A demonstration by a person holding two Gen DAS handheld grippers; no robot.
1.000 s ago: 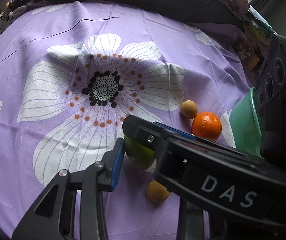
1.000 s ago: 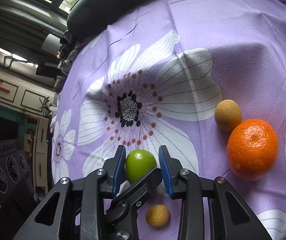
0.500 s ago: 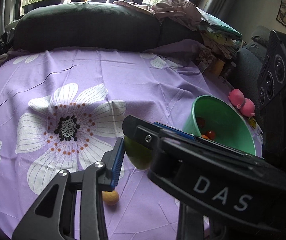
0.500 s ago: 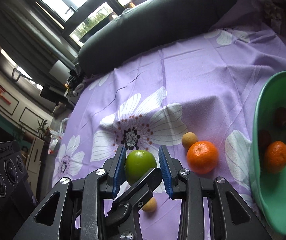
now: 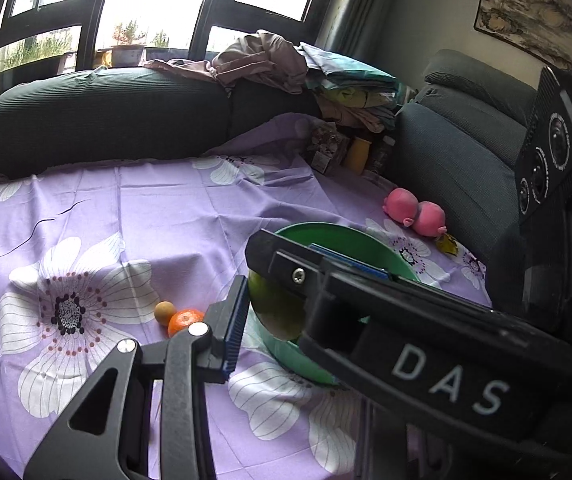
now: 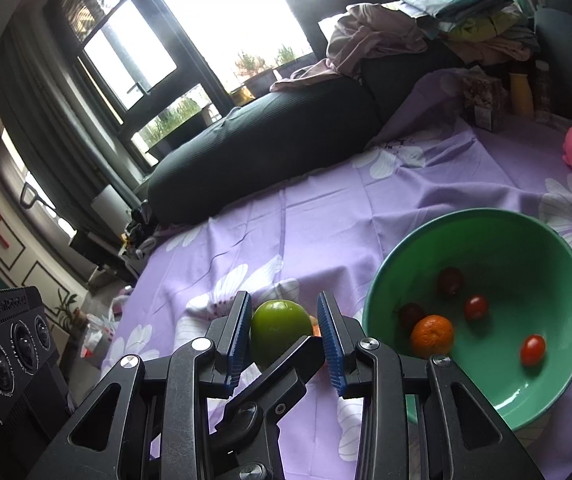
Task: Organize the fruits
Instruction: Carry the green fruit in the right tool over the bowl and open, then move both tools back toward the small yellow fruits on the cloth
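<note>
The right gripper (image 6: pixel 284 320), a black hinged frame with ribbed blue pads (image 6: pixel 239 330), is clamped on a smooth, round green fruit (image 6: pixel 280 330). The fruit sits between the pads and is held in the air just left of the green bowl (image 6: pixel 486 216). The tool points forward and slightly down, towards the near rim of the bowl.

A black finger of the left gripper (image 5: pixel 282 304) crosses under the fruit from below. In the left wrist view one blue-padded finger (image 5: pixel 234 320) stands beside the fruit, but the right gripper's body, lettered "DAS", hides the other. Whether this tool is gripping or released cannot be told.

The bowl is glossy and deep, with a thin round rim. Inside it lie a dimpled mandarin (image 6: pixel 432 334), two shiny red cherry tomatoes (image 6: pixel 533 349) and two dark round fruits (image 6: pixel 450 280).

Left of the bowl, on the cloth, a second mandarin (image 5: pixel 185 321) touches a small, matt tan fruit (image 5: pixel 165 312).

The bowl rests on a creased purple tablecloth (image 5: pixel 166 216) printed with large white flowers. Beyond the bowl, near the cloth's far edge, lies a soft pink toy (image 5: pixel 414 212). Farther back runs a dark ribbed sofa cushion (image 5: pixel 106 120).
</note>
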